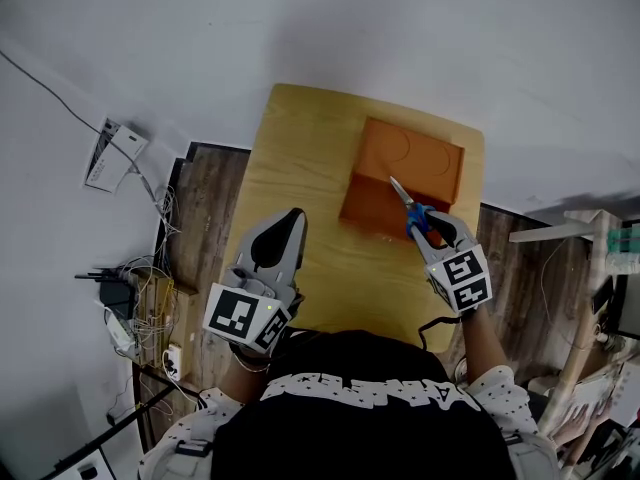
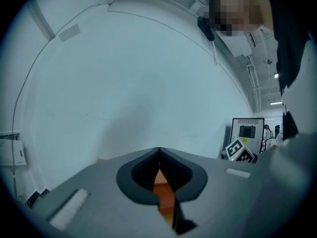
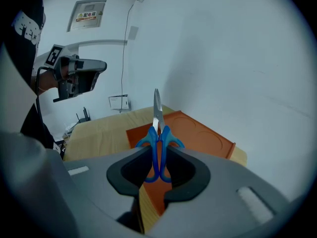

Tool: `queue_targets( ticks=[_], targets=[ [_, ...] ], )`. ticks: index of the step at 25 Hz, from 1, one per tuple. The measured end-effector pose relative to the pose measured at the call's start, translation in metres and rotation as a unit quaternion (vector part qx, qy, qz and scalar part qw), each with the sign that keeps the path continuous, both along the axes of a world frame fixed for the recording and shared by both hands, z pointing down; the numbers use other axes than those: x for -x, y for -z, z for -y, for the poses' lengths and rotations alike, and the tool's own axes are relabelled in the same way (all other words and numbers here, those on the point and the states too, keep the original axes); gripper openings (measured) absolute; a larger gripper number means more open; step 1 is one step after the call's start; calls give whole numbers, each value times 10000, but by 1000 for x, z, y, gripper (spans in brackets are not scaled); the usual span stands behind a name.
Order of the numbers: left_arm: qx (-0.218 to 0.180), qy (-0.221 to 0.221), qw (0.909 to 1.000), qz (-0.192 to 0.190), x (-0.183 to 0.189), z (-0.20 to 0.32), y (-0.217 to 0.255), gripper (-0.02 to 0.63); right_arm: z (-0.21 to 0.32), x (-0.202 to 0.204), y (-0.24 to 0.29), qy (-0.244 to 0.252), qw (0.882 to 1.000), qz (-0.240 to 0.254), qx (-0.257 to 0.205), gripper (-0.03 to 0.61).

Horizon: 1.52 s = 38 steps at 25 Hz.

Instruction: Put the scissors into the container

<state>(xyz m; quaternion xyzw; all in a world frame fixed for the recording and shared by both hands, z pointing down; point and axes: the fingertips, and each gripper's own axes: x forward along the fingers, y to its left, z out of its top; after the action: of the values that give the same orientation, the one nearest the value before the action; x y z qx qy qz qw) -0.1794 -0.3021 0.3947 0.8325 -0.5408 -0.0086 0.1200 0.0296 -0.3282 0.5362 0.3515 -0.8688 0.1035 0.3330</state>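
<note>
Head view: scissors (image 1: 409,204) pinched in right hand-held gripper (image 1: 429,227) over container (image 1: 412,156) (left hand-held gripper (image 1: 291,216) closed)

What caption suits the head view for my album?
Right tongs hold blue scissors pointing toward the orange container on a wooden table.

A light wooden bench (image 1: 300,168) stands against a white wall (image 1: 400,28) on dark plank flooring (image 1: 205,218); tangled cables (image 1: 150,298) lie beside its left edge.
</note>
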Motion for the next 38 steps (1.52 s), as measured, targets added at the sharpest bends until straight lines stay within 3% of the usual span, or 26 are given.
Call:
queue_targets(
  ticks=[18, 29, 38],
  targets=[
    [134, 53, 9999, -35, 9, 7, -9, 2, 9, 4, -64, 798, 9890, -1078, 622, 104],
    [177, -68, 9998, -38, 9, 16, -12, 2, 5, 8, -88, 1233, 9726, -1720, 961, 104],
    [210, -117, 9997, -88, 15, 19, -15, 2, 6, 5, -96, 1087, 9657, -2019, 1220, 104]
  ],
)
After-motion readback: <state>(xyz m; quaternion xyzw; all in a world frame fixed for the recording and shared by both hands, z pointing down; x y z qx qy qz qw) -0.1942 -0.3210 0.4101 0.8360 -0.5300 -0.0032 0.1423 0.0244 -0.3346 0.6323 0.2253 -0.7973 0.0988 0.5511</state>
